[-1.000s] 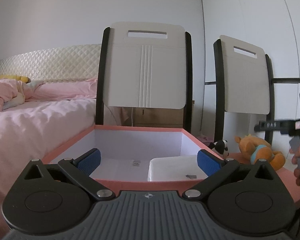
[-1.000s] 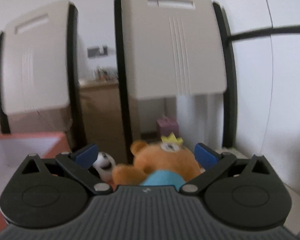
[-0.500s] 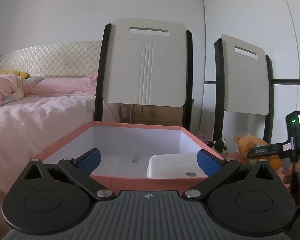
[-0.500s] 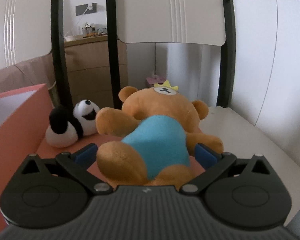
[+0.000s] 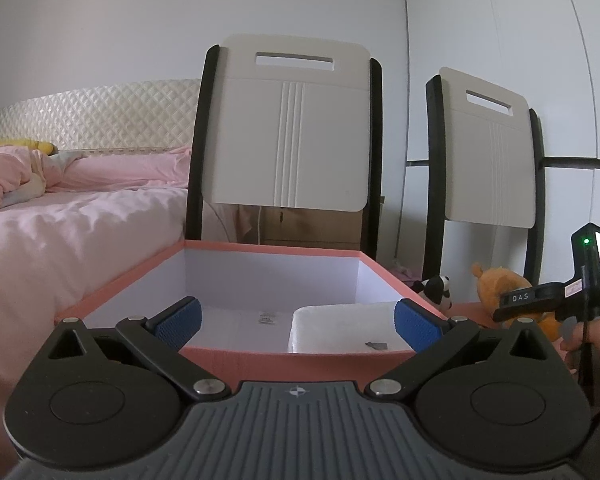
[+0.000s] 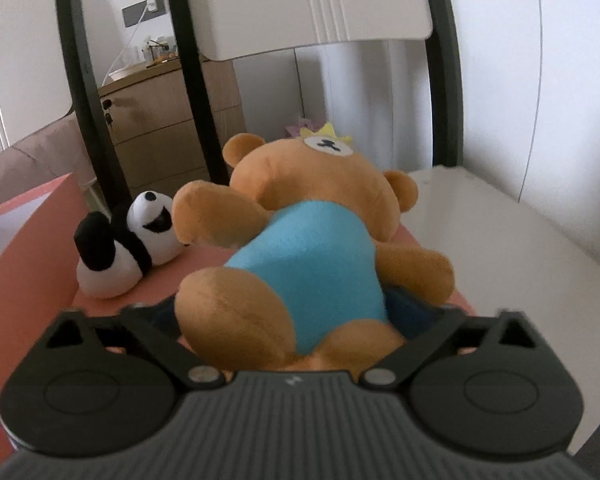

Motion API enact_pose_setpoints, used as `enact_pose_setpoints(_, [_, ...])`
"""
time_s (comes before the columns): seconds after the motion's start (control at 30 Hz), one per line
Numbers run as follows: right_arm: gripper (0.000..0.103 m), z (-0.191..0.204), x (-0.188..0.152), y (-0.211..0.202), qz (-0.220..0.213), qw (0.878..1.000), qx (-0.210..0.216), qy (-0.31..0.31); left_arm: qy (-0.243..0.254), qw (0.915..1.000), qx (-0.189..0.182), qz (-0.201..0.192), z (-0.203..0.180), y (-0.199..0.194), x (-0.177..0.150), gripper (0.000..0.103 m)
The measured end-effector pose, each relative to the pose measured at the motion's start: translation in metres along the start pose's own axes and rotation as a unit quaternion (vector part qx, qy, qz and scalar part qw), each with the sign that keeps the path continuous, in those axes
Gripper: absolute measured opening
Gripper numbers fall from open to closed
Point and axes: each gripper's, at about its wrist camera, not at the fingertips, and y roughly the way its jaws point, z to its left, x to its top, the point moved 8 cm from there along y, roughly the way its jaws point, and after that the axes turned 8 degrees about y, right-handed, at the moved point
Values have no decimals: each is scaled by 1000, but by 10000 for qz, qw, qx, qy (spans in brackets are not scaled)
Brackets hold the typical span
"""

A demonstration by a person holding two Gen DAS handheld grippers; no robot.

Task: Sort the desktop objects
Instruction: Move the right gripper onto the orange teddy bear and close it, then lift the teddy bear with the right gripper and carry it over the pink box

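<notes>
An orange plush bear (image 6: 300, 256) in a blue shirt lies on its back on the pink lid (image 6: 204, 268). My right gripper (image 6: 296, 320) is open, with its fingers on either side of the bear's legs and lower body; the fingertips are mostly hidden by the plush. A small black-and-white panda plush (image 6: 128, 244) lies left of the bear. My left gripper (image 5: 298, 318) is open and empty, hovering at the near edge of the pink box (image 5: 268, 250). The bear (image 5: 504, 284) and panda (image 5: 434, 288) show right of the box.
A white foam block (image 5: 340, 326) and a small label lie inside the box. Two folding chairs (image 5: 288, 132) stand behind it. A bed with pink bedding (image 5: 60, 220) is at left. A white tabletop (image 6: 500, 232) extends right of the lid. A wooden cabinet (image 6: 168, 120) stands behind.
My right gripper has moved forward and down around the bear, which now fills the space between its fingers. The left gripper has stayed almost still at the box edge.
</notes>
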Motion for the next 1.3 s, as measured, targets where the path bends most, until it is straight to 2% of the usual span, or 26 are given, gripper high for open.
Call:
enact_pose_setpoints(0.1, [82,0,4,-6,-77,9999,70,48,2,10000,-7,-6,0,-1,0,103])
enact_pose_setpoints(0.4, [78,7,25,-45,-701,9970,306,-81,40,10000,-41,-49,-3,-2,1,103])
enact_pose_setpoints(0.63, [71,20,35,-73,-1075,9922,581,-233,49,10000,-49,-61,-5,-3,2,103])
enact_pose_setpoints(0.93, [70,26,34,-78,-1000,9917,767,-248,17,10000,-37,-54,-5,-3,2,103])
enact_pose_setpoints(1.2, [73,20,11,-76,-588,9948,799,-227,-12,10000,-58,-52,-4,-4,2,103])
enact_pose_setpoints(1.3, [73,13,-3,-73,-290,9959,846,-136,15,10000,-63,-47,-5,-4,2,103])
